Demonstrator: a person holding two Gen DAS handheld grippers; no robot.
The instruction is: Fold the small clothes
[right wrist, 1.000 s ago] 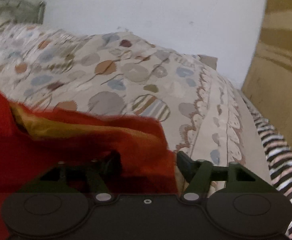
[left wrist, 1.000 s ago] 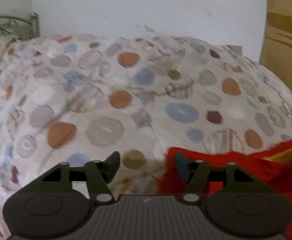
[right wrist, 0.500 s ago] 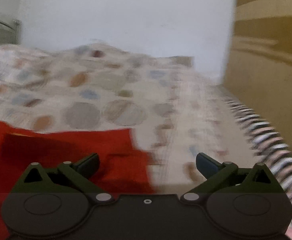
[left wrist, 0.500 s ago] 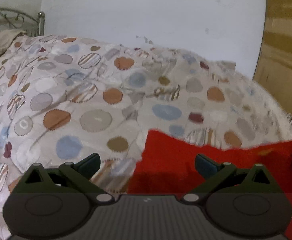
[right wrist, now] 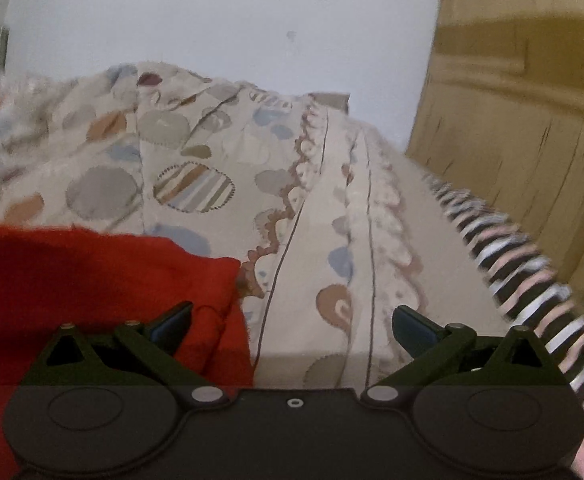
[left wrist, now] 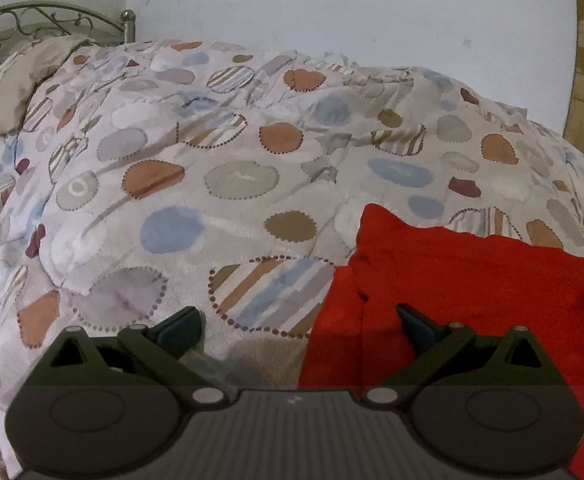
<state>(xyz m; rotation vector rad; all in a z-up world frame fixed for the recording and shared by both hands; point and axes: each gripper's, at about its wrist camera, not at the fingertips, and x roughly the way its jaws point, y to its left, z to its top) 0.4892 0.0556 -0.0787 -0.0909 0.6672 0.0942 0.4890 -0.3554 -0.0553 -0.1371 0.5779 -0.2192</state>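
Observation:
A red garment [left wrist: 452,280] lies flat on the patterned bedspread [left wrist: 232,184], filling the lower right of the left wrist view. My left gripper [left wrist: 298,326] is open over its left edge; the cloth's edge runs between the spread fingers and neither pad presses it. In the right wrist view the same red garment [right wrist: 92,276] fills the lower left. My right gripper [right wrist: 292,324] is open wide over the garment's right edge, its left fingertip [right wrist: 172,322] above the red cloth and the right one over the bedspread [right wrist: 312,240]. Nothing is held.
A metal bed frame [left wrist: 52,20] and a beige pillow [left wrist: 20,84] sit at the far left. A white wall [left wrist: 332,12] stands behind the bed. A striped cloth [right wrist: 524,280] hangs along the bed's right side, next to a wooden cabinet [right wrist: 532,100].
Both grippers have let go of the red garment and opened wide. The garment, held bunched a second ago, now lies flat. Both hands have sunk toward the bed.

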